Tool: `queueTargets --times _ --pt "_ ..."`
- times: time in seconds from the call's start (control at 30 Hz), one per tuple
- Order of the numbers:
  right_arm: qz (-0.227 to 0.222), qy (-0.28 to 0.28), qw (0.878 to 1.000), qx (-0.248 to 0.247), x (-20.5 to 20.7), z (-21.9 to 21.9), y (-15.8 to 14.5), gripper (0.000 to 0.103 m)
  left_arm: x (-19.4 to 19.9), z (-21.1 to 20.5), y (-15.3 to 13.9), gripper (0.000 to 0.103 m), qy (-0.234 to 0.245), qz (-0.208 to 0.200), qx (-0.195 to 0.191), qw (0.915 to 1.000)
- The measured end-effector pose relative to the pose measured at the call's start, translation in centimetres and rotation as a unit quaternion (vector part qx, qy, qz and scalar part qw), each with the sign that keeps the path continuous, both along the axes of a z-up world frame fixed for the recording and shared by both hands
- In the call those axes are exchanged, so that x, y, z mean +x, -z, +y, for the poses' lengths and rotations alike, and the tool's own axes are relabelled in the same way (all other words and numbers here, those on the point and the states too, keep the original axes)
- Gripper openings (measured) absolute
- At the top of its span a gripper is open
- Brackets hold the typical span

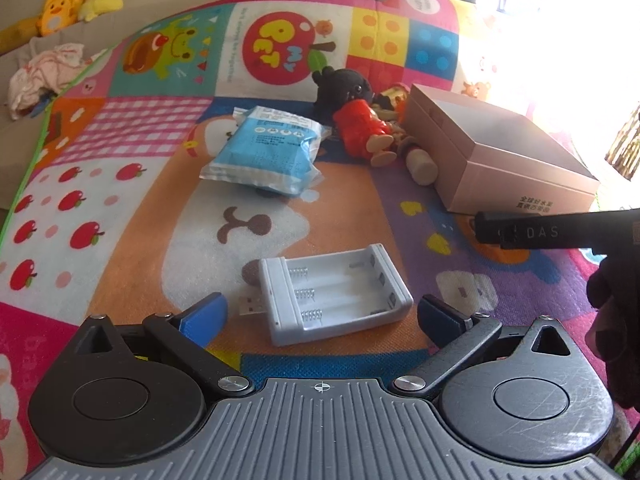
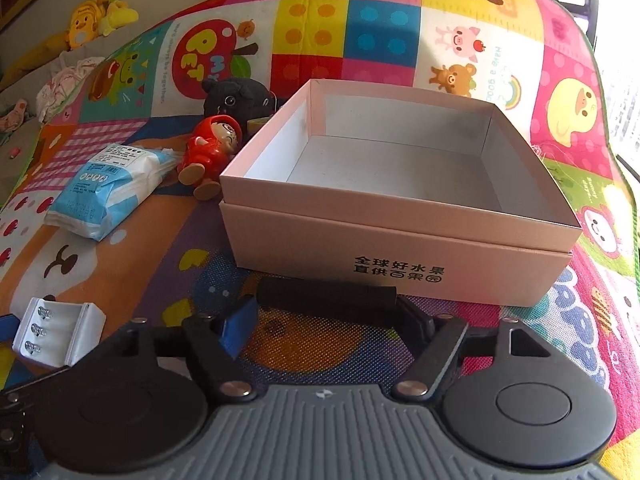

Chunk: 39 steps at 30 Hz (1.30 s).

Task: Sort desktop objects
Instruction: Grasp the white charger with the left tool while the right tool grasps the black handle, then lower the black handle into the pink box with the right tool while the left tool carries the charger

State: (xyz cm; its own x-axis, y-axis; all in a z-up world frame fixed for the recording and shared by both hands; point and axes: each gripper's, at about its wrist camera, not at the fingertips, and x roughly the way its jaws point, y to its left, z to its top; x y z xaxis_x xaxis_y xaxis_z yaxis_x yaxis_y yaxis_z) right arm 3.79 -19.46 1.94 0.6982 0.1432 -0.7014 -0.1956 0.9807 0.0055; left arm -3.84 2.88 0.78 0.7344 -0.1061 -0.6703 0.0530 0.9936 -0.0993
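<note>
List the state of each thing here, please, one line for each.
Box: open, empty, upright.
Black bar: held across the right gripper.
Battery charger: empty, flat on the mat, between the open left gripper fingers.
Wipes pack: lying flat.
Red doll: lying on its side.

Both wrist views look steeply down, close, sharing the mat (image 1: 120,208) and box (image 2: 400,240).

Left gripper (image 1: 320,316): we are holding its jaws wide open around the battery charger (image 1: 334,294), pads apart from it.
Mat (image 1: 120,208): carrying blue pack (image 1: 266,152), red doll (image 1: 362,128), pink box (image 1: 508,152).
</note>
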Motion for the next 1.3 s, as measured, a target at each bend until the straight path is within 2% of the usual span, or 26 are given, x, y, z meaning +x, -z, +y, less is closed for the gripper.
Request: queueTargets --times 0.13,0.27,0.33,0.5,0.6,0.7,0.8,0.87,1.0,1.1,1.17,1.23,1.3 --pt "0.001 -0.024 1.000 0.002 -1.2 -1.2 -0.3 0.074 1.2 -1.4 0.1 0.103 -0.008 0.005 0.018 0.9998" --pt "0.004 -0.057 0.998 0.009 -3.2 -3.3 -1.2 0.074 1.8 -2.7 0.4 0.103 -0.006 0.007 0.052 0.9986" --pt "0.002 -0.071 0.997 0.010 -4.3 -4.5 -1.8 0.074 1.6 -3.1 0.3 0.094 0.000 0.005 0.064 0.9980" --pt "-0.010 -0.088 0.996 0.010 -7.3 -8.0 -4.0 0.074 0.5 -4.2 -0.5 0.094 0.036 0.009 0.065 0.9972" --pt "-0.033 -0.091 0.995 0.015 -8.9 -9.7 -5.9 0.074 -0.1 -5.9 -2.4 0.094 0.081 -0.011 0.055 0.9951" --pt "-0.083 -0.085 0.993 0.010 -10.5 -11.1 -8.4 0.075 0.6 -8.1 -5.2 0.094 0.117 -0.054 0.054 0.9902" --pt "-0.124 -0.071 0.990 0.006 -11.4 -12.1 -9.9 0.075 3.3 -10.8 -7.7 0.094 0.142 -0.084 0.038 0.9855" --pt "-0.134 -0.061 0.989 0.008 -11.5 -12.8 -10.3 0.075 6.0 -13.0 -8.7 0.094 0.150 -0.096 0.031 0.9835" --pt "-0.128 -0.047 0.991 0.017 -11.1 -14.0 -10.0 0.075 11.8 -17.4 -8.6 0.094 0.162 -0.067 0.006 0.9845" --pt "-0.118 -0.039 0.992 0.019 -10.7 -14.6 -9.3 0.074 14.7 -20.7 -6.6 0.094 0.173 -0.039 0.034 0.9836" --pt "-0.114 -0.033 0.993 0.021 -10.6 -15.2 -9.0 0.074 16.0 -21.7 -5.0 0.094 0.180 -0.004 0.048 0.9825" --pt "-0.109 -0.025 0.993 0.022 -10.2 -15.5 -8.7 0.074 16.8 -21.7 -3.6 0.095 0.188 0.041 0.043 0.9803" --pt "-0.103 -0.021 0.994 0.024 -9.8 -15.7 -8.4 0.075 16.6 -20.8 -3.5 0.096 0.190 0.047 0.025 0.9804"
